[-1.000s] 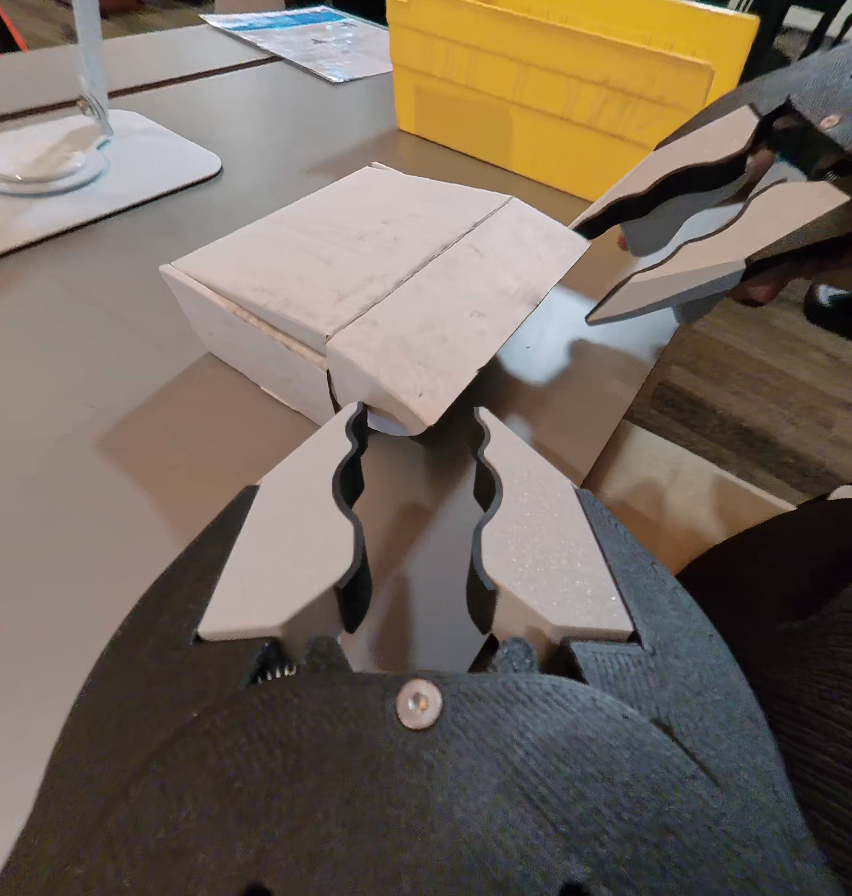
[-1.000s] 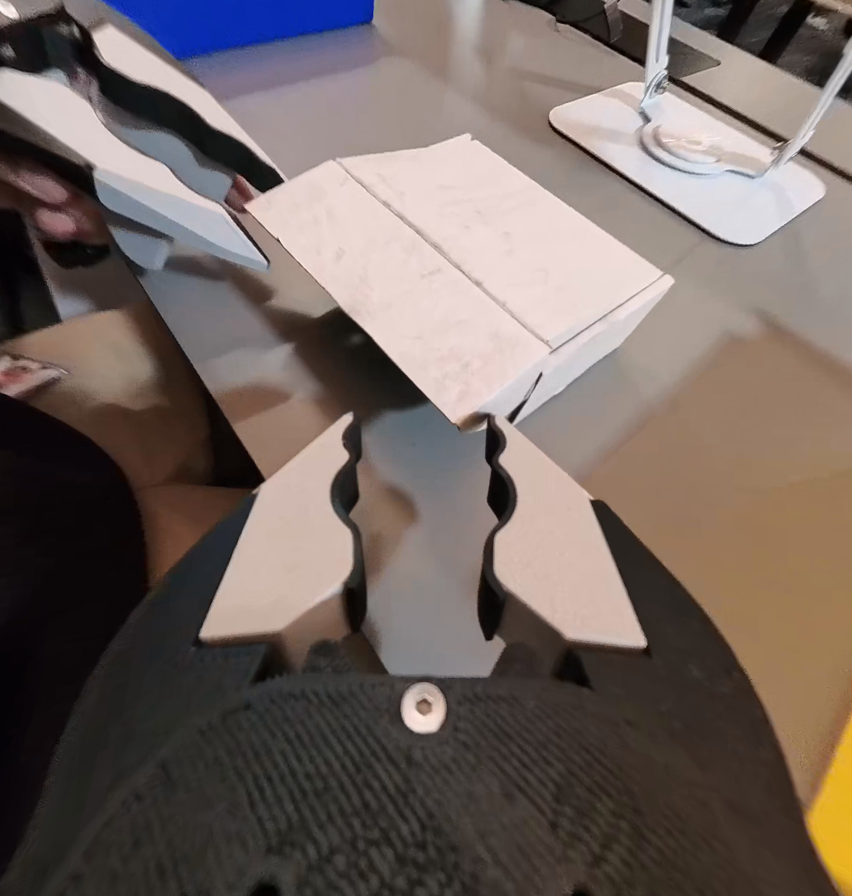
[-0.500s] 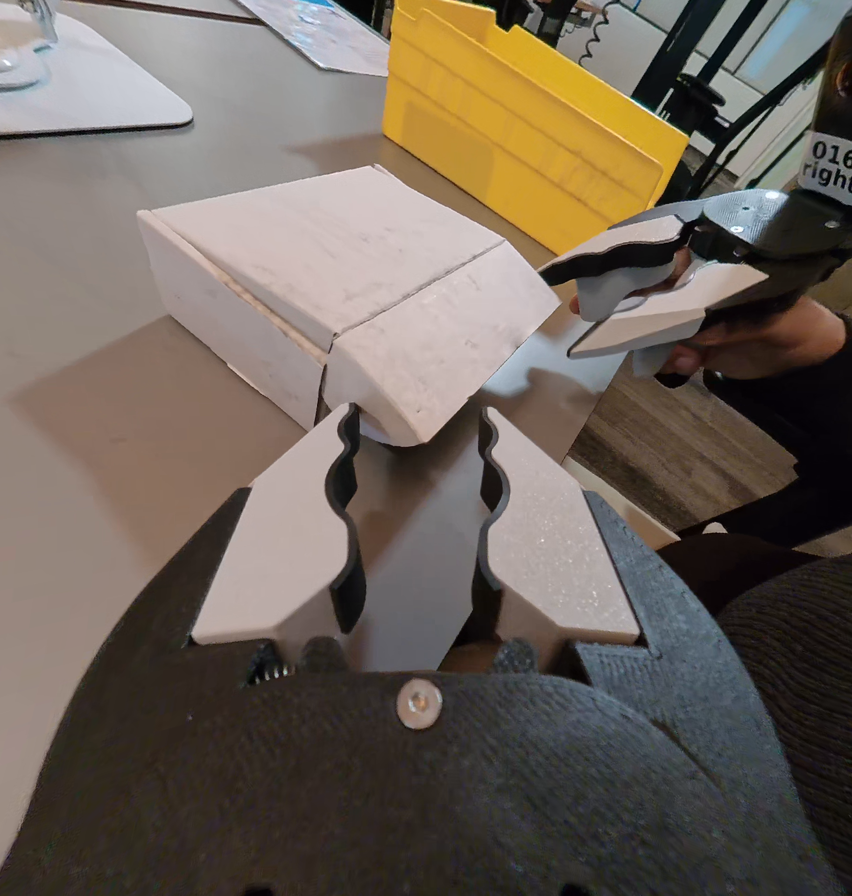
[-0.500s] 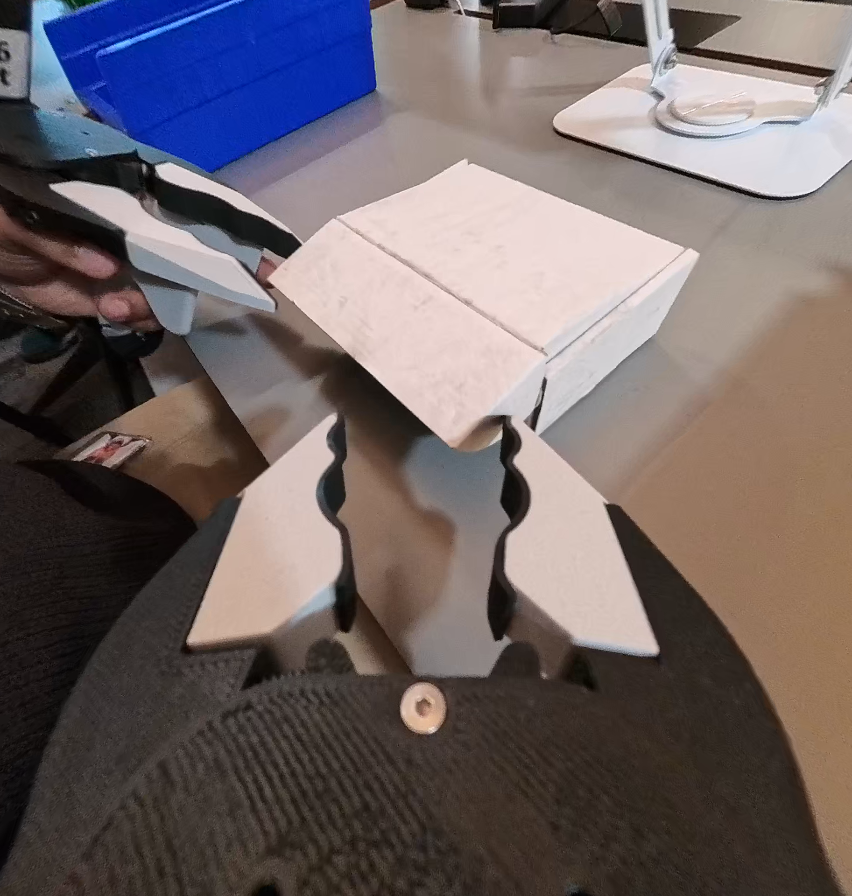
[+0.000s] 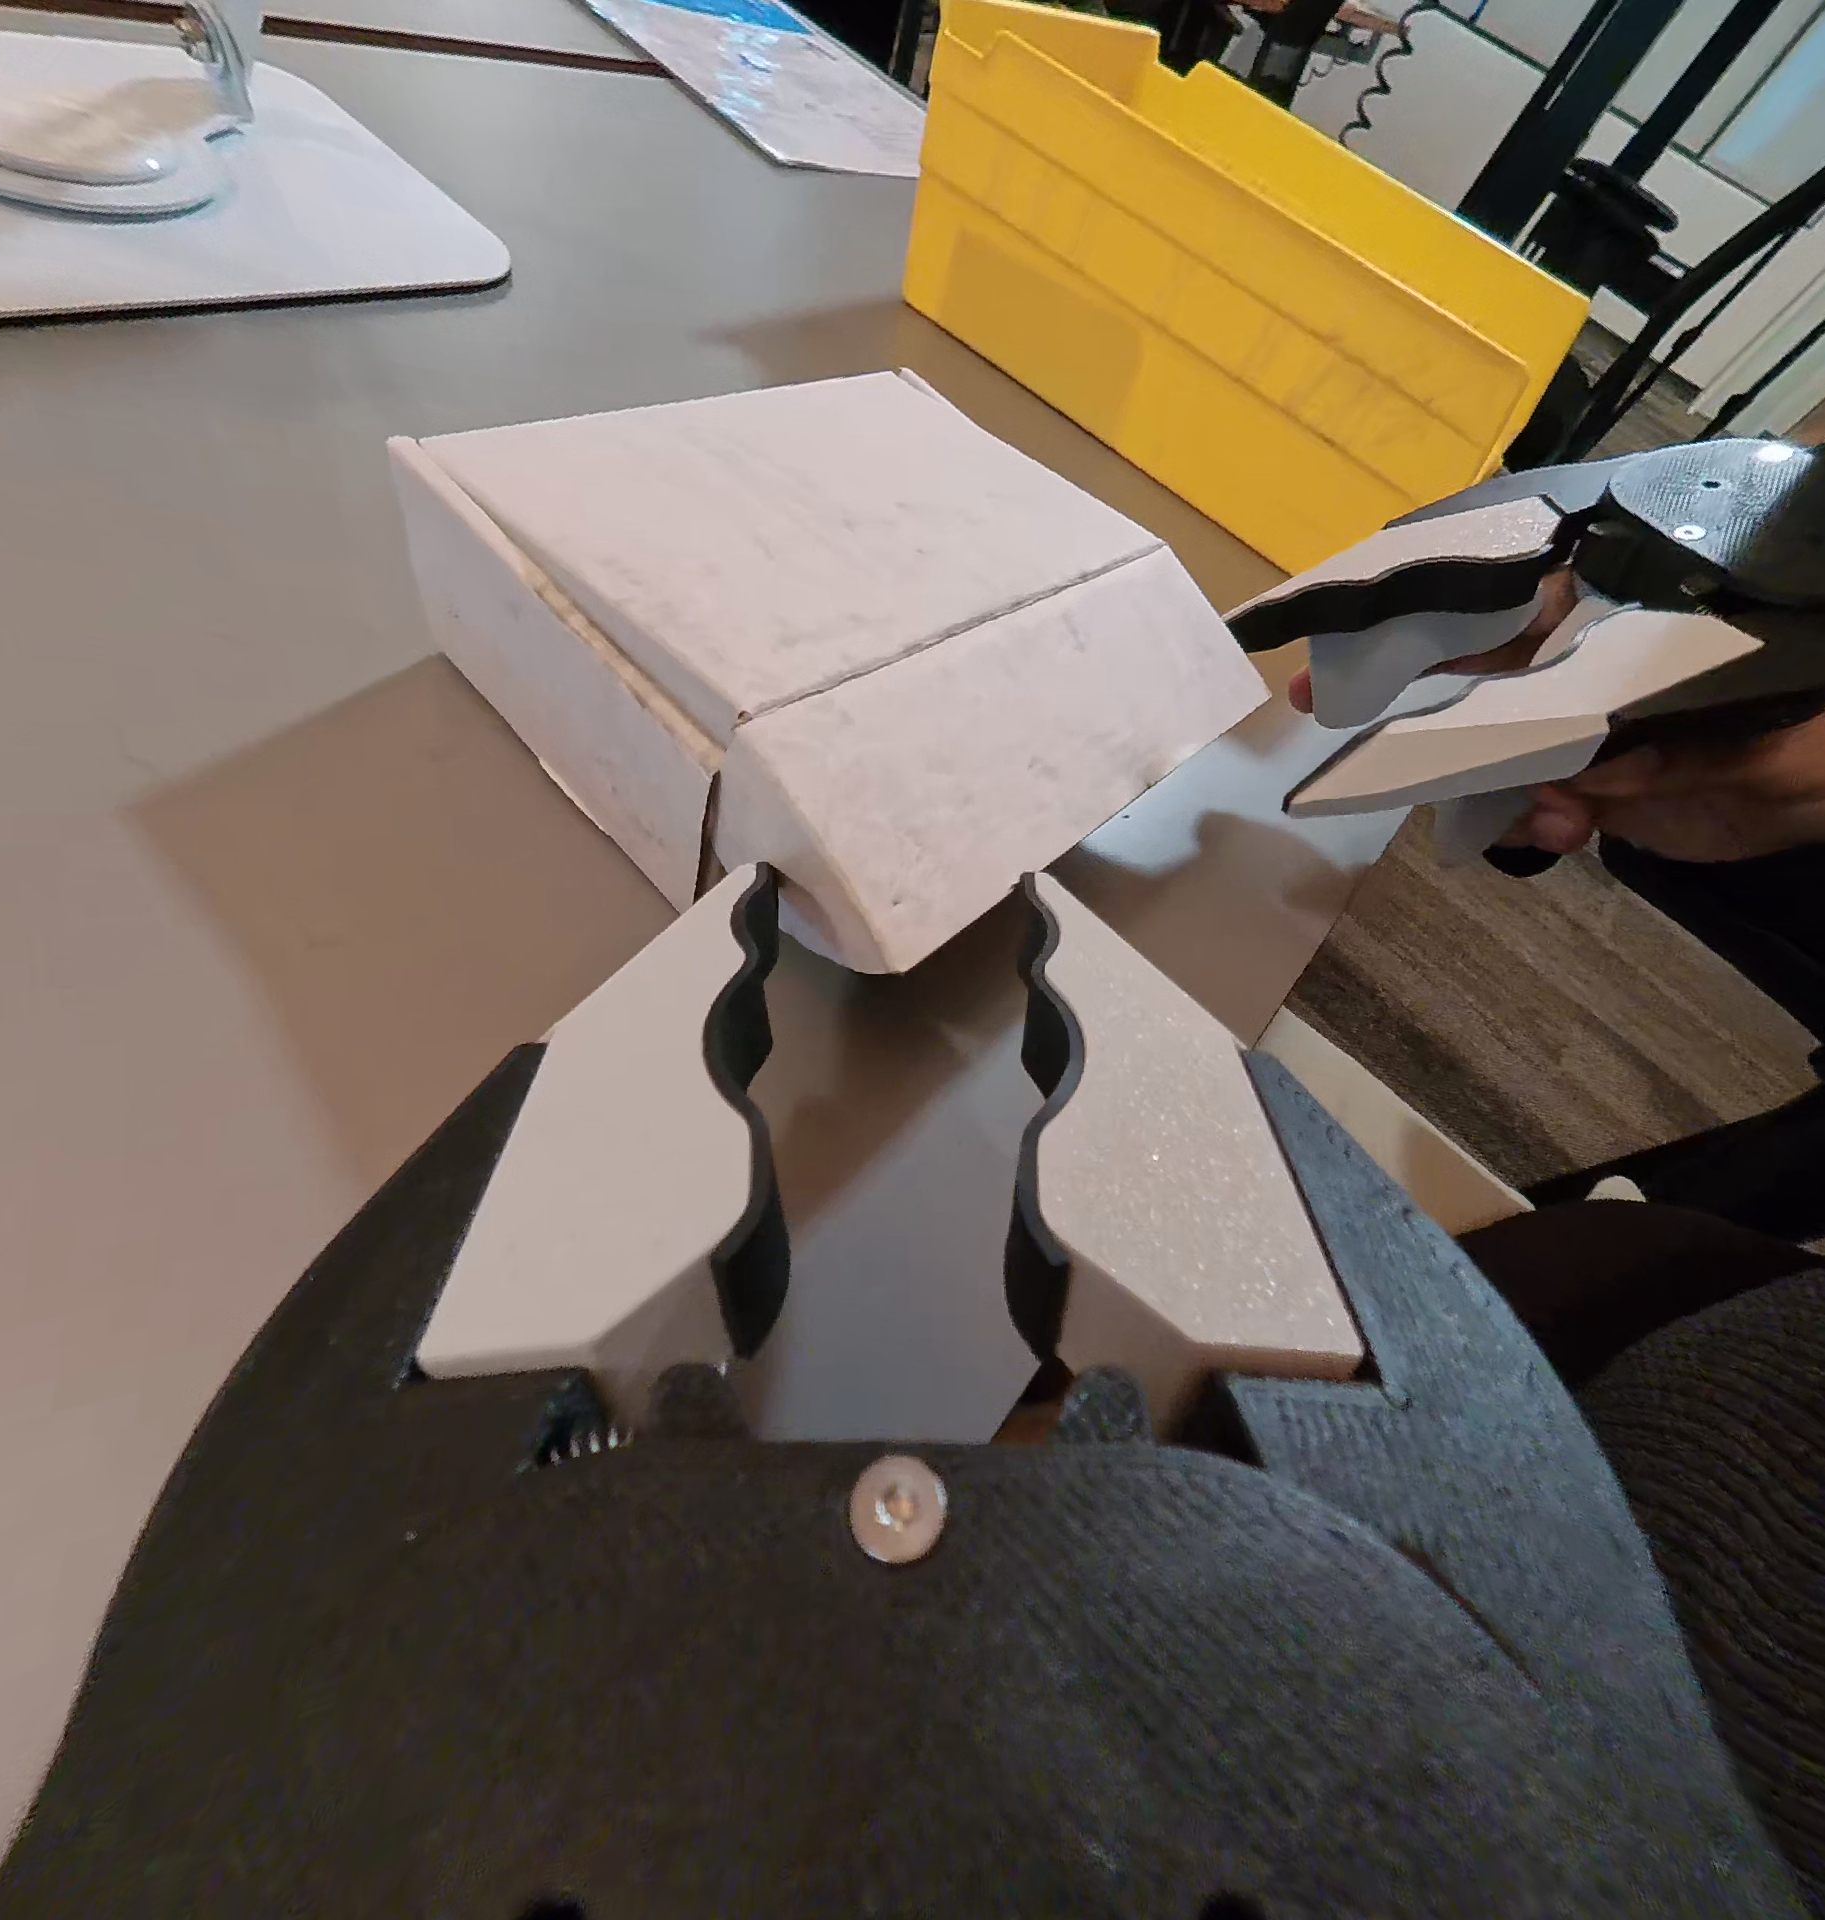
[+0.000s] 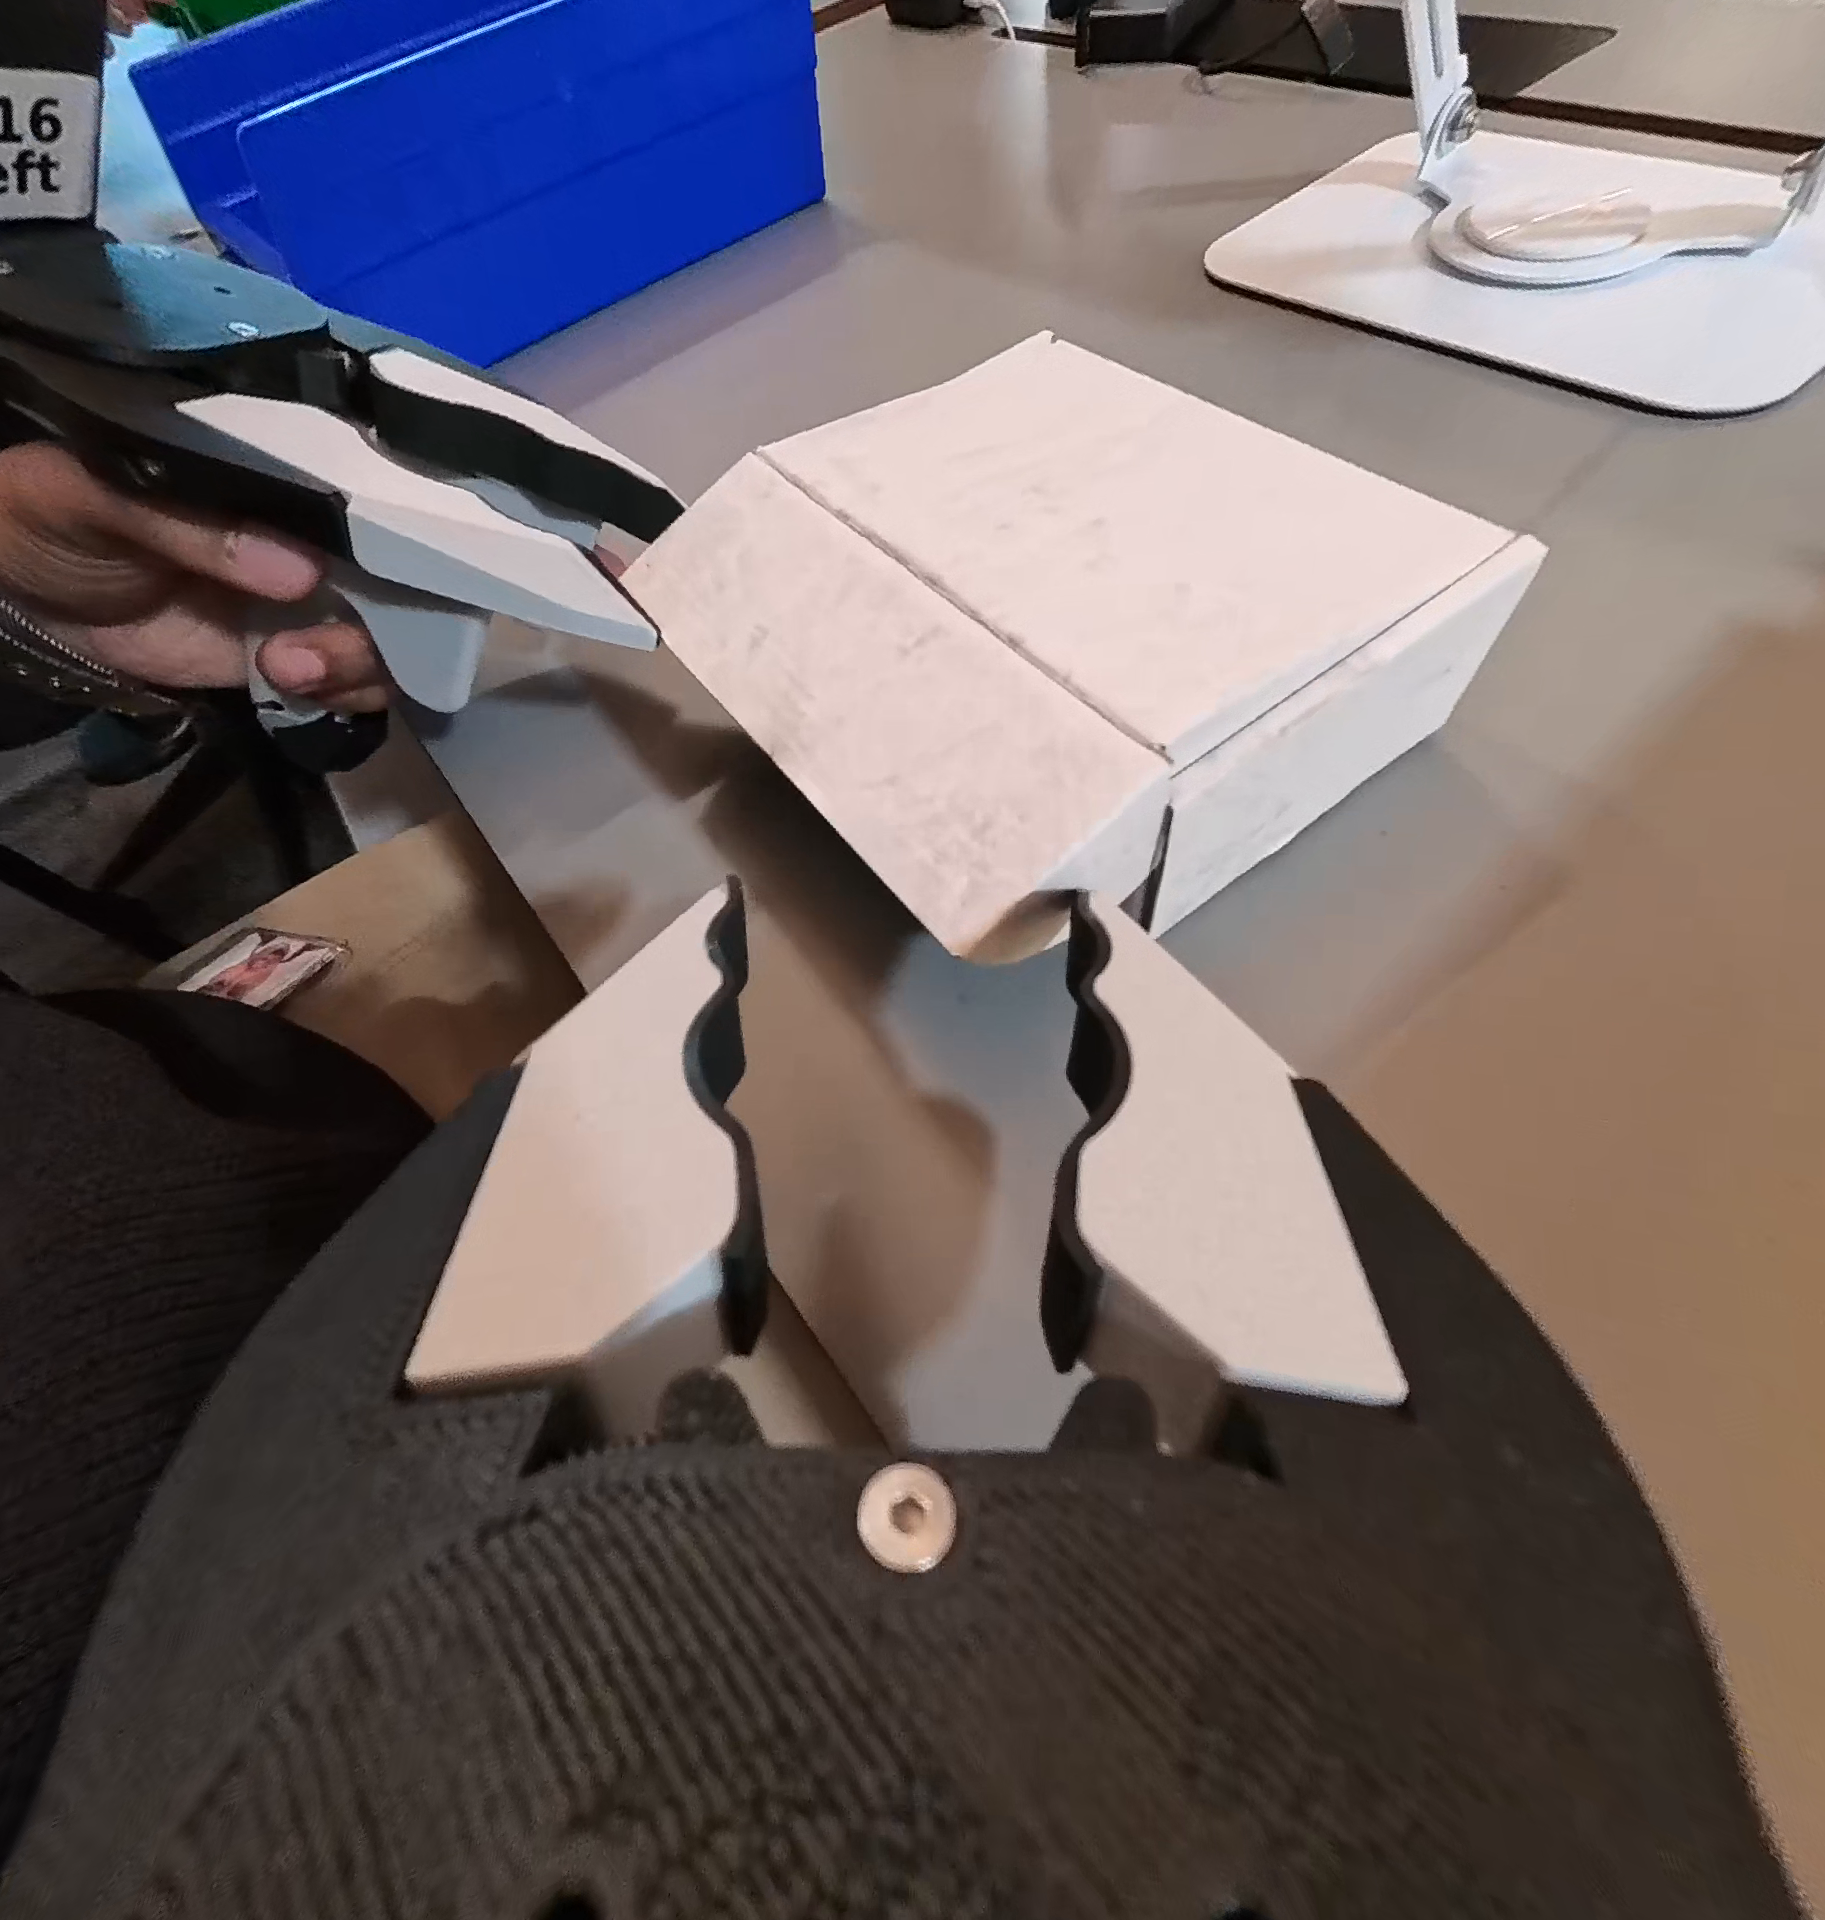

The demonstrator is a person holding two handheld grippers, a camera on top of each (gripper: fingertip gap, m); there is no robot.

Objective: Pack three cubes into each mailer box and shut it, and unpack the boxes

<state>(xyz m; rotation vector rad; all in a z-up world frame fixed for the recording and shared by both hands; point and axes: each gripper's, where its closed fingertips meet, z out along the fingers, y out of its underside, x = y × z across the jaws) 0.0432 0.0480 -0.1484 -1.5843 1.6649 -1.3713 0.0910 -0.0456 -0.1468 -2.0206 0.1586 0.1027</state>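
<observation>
On the table: a white mailer box (image 5: 783, 582) is sitting on the grey table (image 5: 160, 935), near its front edge, lid down over the body.
Front flap: the lid's front flap (image 5: 970, 790) is sticking out and sloping down toward the table edge, not tucked in; one lower corner is curling under.
Left gripper: the left gripper (image 5: 892, 914) is hovering at the flap's left corner with its jaws standing wide apart and nothing between them; the corner is lying just ahead of the gap, and contact cannot be told.
Right gripper: the right gripper (image 6: 903, 925) is hovering at the flap's other corner, jaws likewise spread wide and gripping nothing.
Cross views: each gripper is showing in the other's camera, a hand (image 6: 149, 582) holding the left one, tips just beside the flap's end.
Behind the box: a yellow bin (image 5: 1199, 291) is standing beyond it on one side, a blue bin (image 6: 513, 177) on the other, and a white stand base (image 6: 1573, 270) is resting farther back.
Cubes: none are showing.
</observation>
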